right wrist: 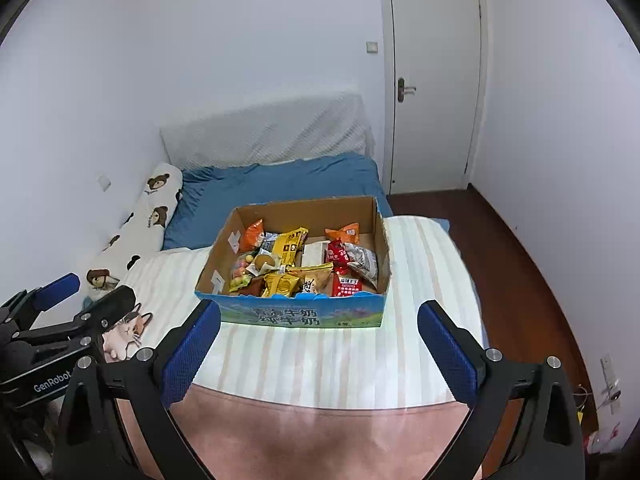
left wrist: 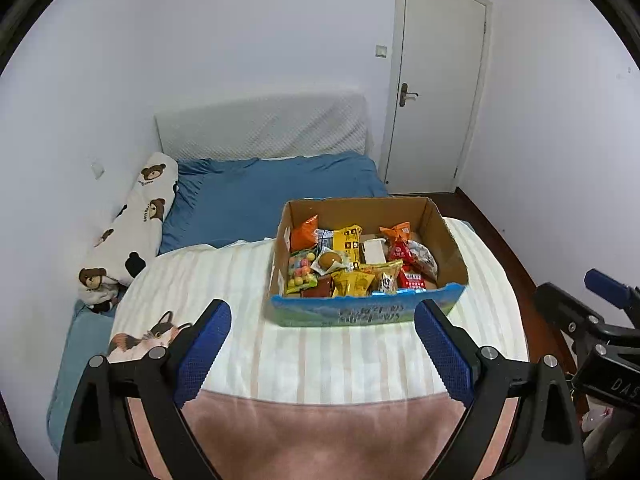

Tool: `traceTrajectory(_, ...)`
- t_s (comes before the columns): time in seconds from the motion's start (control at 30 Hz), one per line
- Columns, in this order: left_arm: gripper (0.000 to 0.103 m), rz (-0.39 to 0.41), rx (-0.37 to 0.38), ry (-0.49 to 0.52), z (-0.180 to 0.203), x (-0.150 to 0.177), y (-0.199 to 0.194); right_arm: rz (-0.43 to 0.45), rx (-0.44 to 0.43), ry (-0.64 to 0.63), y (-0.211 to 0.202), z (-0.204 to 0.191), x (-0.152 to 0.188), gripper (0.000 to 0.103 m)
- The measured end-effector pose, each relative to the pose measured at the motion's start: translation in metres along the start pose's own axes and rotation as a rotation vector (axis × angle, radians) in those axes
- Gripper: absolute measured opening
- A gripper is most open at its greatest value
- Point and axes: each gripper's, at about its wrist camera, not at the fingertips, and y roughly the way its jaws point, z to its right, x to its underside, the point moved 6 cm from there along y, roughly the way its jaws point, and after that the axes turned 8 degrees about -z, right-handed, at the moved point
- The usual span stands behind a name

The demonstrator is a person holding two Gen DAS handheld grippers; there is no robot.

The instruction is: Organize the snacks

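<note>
An open cardboard box with a blue printed front sits on a striped white cover at the foot of the bed. Several snack packets fill it: orange, yellow and red bags, a bag of coloured balls, a white carton. My left gripper hovers open in front of the box with nothing between its blue pads. My right gripper also hangs before the box, its jaws wide and empty. Each gripper shows at the edge of the other's view, the right gripper and the left gripper.
A blue-sheeted bed with a bear-print bolster runs to a padded headboard. A pink blanket lies nearest me. A cat-print cushion sits at the left. A shut white door and dark wood floor lie to the right.
</note>
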Motion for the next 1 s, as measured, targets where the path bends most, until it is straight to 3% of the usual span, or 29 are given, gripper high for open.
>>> traceTrajectory(0.47, 0.094, 0.041, 0.0, -0.032, -0.006, 0.021, -0.044, 0.058, 0.002, -0.021, -0.056, -0.008, 0.024, 0.101)
traceTrajectory(0.63, 0.094, 0.047, 0.001, -0.032, -0.003, 0.021, -0.043, 0.058, 0.02, -0.019, -0.053, -0.004, 0.026, 0.102)
traceTrajectory(0.73, 0.103, 0.034, 0.0, -0.029, -0.002, 0.02, -0.033, 0.051, 0.039, -0.02, -0.043, -0.001, 0.023, 0.103)
traceTrajectory(1.0, 0.103, 0.045, -0.041, -0.038, -0.003, 0.008, -0.012, 0.067, 0.072, -0.001, -0.022, 0.012, 0.008, 0.103)
